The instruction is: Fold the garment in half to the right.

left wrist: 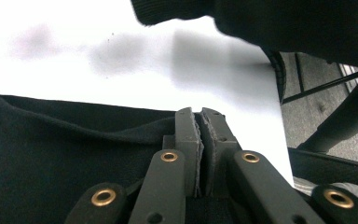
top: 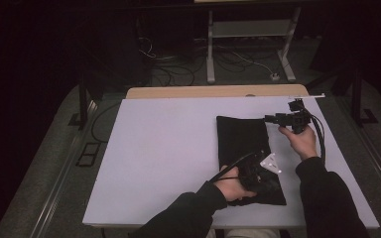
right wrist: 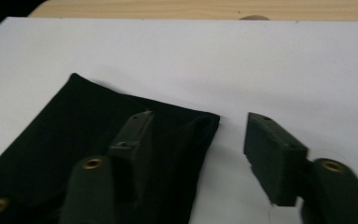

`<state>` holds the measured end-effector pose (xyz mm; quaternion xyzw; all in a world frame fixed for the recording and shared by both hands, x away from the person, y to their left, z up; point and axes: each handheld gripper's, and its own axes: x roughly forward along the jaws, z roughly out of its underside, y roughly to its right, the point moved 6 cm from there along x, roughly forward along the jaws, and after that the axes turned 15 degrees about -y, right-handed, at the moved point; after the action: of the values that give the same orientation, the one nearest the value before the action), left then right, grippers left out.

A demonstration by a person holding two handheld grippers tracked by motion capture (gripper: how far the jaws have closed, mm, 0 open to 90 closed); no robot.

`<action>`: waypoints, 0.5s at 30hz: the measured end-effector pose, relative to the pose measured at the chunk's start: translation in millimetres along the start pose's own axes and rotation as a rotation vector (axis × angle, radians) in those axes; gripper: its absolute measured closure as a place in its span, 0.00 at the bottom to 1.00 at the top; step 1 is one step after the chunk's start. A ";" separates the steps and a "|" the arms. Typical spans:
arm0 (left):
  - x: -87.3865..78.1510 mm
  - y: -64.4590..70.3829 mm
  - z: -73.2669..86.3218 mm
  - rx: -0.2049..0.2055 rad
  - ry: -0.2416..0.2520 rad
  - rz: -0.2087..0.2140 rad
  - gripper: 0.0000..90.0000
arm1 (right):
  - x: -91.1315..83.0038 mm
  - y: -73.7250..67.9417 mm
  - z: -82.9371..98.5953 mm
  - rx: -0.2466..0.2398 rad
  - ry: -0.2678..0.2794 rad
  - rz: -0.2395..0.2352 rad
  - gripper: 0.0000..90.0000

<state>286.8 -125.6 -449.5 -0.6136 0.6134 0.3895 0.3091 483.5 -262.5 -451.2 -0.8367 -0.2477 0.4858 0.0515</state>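
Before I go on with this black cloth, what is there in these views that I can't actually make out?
- Near edge of the black cloth, high view: covered by the left gripper and the hand.
- Whether any cloth sits between the closed jaws, left gripper view: the pads meet, and black on black hides it.
- Cloth's near end, right gripper view: cut off by the bottom edge, below the open right gripper.

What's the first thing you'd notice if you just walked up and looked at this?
The flat black fabric cloth jumps out, dark against the white tabletop, lying right of the middle. The left claw has its jaws pressed together on the cloth's near edge, while the right claw stands wide open at the cloth's far right corner, one jaw over the fabric and one over the bare table.
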 end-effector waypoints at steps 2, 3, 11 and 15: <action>1.8 -1.1 -2.4 0.002 -0.005 -0.001 0.94 | -5.2 -1.8 1.8 -0.016 0.010 -0.010 0.31; 2.8 -1.4 -3.6 0.004 -0.008 -0.002 0.94 | -7.7 -2.9 2.7 -0.022 0.013 -0.009 0.28; 11.7 -3.8 -12.1 -0.001 -0.035 0.000 0.94 | -23.3 -15.7 14.6 -0.071 0.058 -0.036 0.03; 15.6 -3.7 -18.1 0.005 -0.054 -0.001 0.94 | -31.8 -19.8 23.2 -0.079 0.073 -0.044 0.01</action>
<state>291.4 -149.0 -454.1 -0.6026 0.6052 0.4043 0.3273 444.0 -263.6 -431.8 -0.8494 -0.2833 0.4436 0.0380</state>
